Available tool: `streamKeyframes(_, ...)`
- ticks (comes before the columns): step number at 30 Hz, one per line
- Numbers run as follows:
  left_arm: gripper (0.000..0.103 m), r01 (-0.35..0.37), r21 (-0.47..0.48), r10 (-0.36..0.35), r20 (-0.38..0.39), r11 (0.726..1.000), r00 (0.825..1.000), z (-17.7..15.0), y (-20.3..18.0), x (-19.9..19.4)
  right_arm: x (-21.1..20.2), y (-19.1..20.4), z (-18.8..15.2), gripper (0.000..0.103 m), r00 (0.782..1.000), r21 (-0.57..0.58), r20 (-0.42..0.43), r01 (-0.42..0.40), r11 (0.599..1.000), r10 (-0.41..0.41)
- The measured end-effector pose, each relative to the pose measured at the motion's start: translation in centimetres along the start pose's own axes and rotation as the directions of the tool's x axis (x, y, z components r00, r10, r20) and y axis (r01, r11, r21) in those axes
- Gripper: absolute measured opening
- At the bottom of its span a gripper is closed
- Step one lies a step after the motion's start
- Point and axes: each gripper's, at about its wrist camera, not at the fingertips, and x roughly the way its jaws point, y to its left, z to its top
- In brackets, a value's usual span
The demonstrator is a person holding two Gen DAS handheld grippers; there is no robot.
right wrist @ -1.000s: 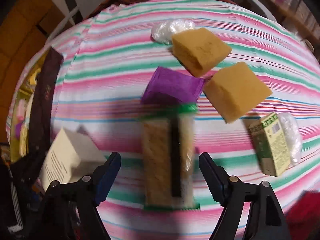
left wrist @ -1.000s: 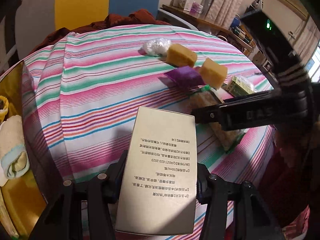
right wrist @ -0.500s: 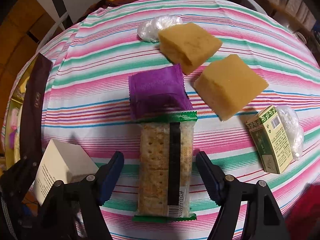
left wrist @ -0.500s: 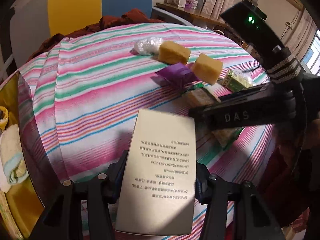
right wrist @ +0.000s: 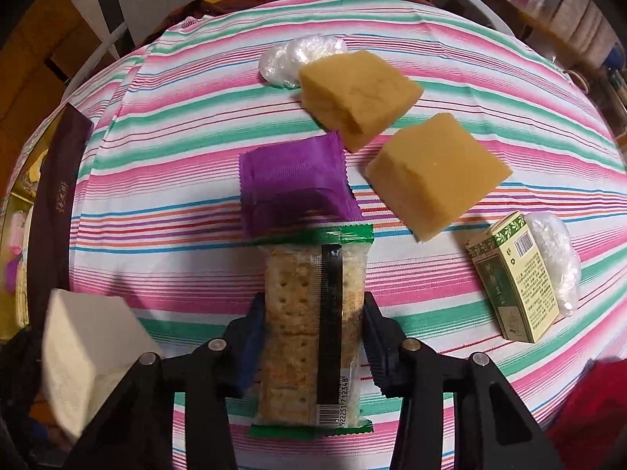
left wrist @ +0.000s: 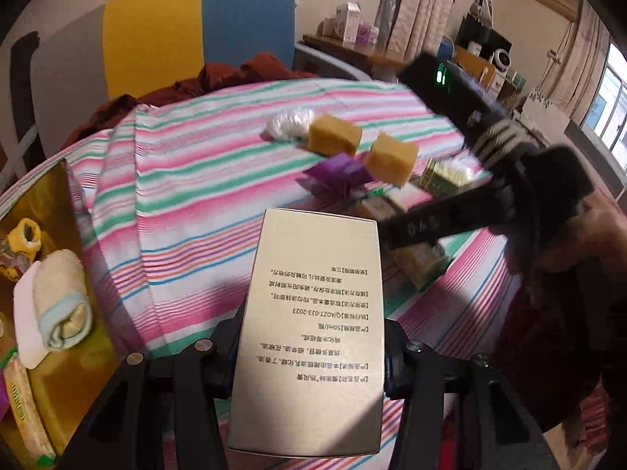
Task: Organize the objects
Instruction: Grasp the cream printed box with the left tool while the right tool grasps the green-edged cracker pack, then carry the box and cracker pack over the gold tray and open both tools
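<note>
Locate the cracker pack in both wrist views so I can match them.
Left wrist: cracker pack sits right of centre, mostly hidden behind the right gripper, just right of the beige box held in the left gripper.
Right wrist: cracker pack sits bottom centre, lengthwise between the closed-in fingers.
Shared landmark: the purple sachet, just beyond the pack's far end.

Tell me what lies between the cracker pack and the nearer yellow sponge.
In the right wrist view, the purple packet lies between the cracker pack and the sponge, touching the pack's far end.
</note>
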Motion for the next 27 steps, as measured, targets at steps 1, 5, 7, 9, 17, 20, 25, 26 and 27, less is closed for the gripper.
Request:
streamKeyframes(1,0.052,0.001,-0.001,-0.001,0.009,1.000,1.000,0.1,0.1,-0.3,0.0,0.2,0.0,0.046,1.000,-0.007,-0.004,0.002,1.000,-0.002)
streamKeyframes(5,0.052,0.008,-0.018,-0.007,0.049,1.000,0.999,0.3,0.6,-1.8,-0.4,1.2,-0.4,0.046,1.000,-0.033,-0.028,-0.003,0.999,0.002)
streamKeyframes(7,0.052,0.008,-0.025,-0.006,0.076,1.000,0.997,0.3,1.0,-2.7,-0.5,1.6,-0.8,0.046,0.999,-0.044,-0.035,-0.003,0.999,0.001)
streamKeyframes(9,0.052,0.011,-0.041,-0.007,0.098,0.999,0.995,0.3,1.6,-3.7,-0.7,2.3,-1.3,0.045,0.999,-0.057,-0.036,-0.005,0.998,0.003)
streamKeyframes(17,0.052,-0.029,-0.167,0.056,0.160,0.986,0.986,-0.5,6.3,-6.9,-3.3,4.3,-3.7,0.045,0.999,-0.068,0.034,-0.003,0.998,0.005)
streamKeyframes(20,0.052,-0.055,-0.224,0.094,0.171,0.973,0.981,-0.8,8.6,-7.8,-4.6,4.7,-4.2,0.045,0.996,-0.065,0.081,-0.018,0.998,0.023)
streamKeyframes(25,0.052,-0.110,-0.322,0.176,0.184,0.940,0.967,-1.9,12.8,-9.8,-6.9,6.3,-2.6,0.045,0.984,-0.095,0.169,-0.046,0.994,0.061)
streamKeyframes(26,0.052,-0.121,-0.342,0.192,0.182,0.932,0.964,-2.2,13.6,-10.1,-7.3,6.7,-2.7,0.045,0.980,-0.106,0.187,-0.055,0.993,0.074)
streamKeyframes(27,0.052,-0.136,-0.365,0.213,0.180,0.921,0.960,-2.5,14.6,-10.4,-8.3,7.2,-2.1,0.045,0.976,-0.116,0.198,-0.065,0.991,0.087)
